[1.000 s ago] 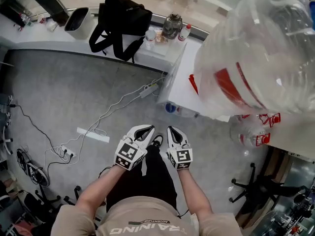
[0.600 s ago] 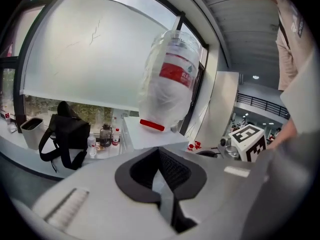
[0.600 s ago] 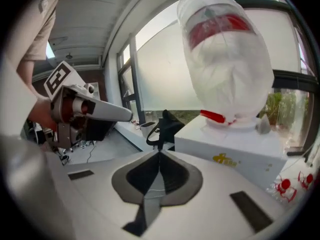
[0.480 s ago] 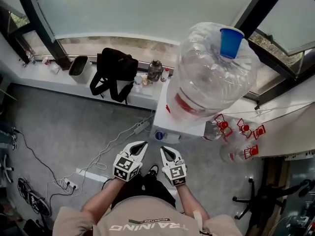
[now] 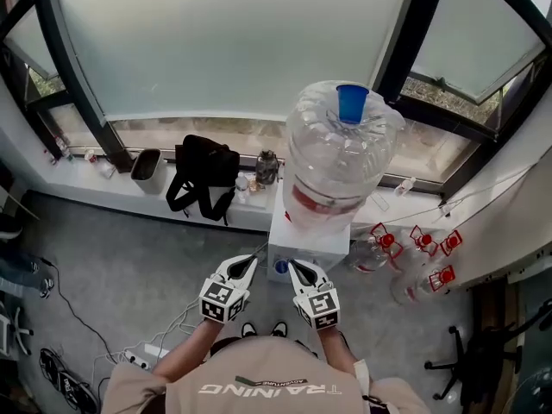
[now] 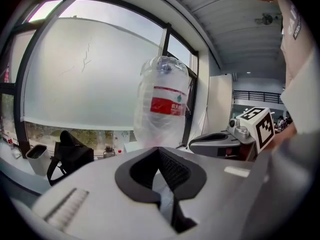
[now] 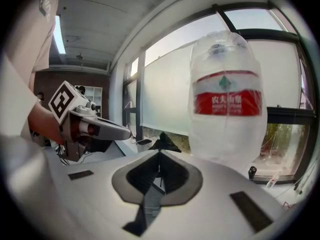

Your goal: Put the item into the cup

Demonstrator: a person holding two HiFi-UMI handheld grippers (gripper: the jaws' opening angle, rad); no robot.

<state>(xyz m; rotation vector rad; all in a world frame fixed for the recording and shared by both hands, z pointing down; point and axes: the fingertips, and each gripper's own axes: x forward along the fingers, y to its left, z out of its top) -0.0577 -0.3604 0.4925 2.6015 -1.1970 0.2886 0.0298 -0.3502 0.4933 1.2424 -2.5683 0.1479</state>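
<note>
Starting close in, what are the two grippers doing?

Both are held side by side in front of the person, above the grey floor (image 5: 103,257). The left gripper (image 5: 245,264) has its jaws pressed pad to pad, clamping only each other. The right gripper (image 5: 296,268) is closed the same way.

Are they touching anything?

No. Their tips point toward the white water dispenser (image 5: 302,241) just ahead, near it but apart from it.

And the cup?

The blue cup (image 5: 351,103) stands upright on top of the big clear water bottle (image 5: 341,166). That bottle sits on the dispenser and carries a red label (image 5: 319,207).

Which thing is the item?

I cannot tell from these views.

What lies to the side?

Right of the dispenser, several clear bottles with red caps (image 5: 414,248) lie low by the wall.

And further back?

A white window ledge (image 5: 121,184) runs behind the dispenser. On it sit a black bag (image 5: 200,178), a grey bin (image 5: 145,164) to the bag's left, and a dark jar (image 5: 266,168) to its right. Behind all of that is a frosted window pane (image 5: 233,41) in black frames.
</note>
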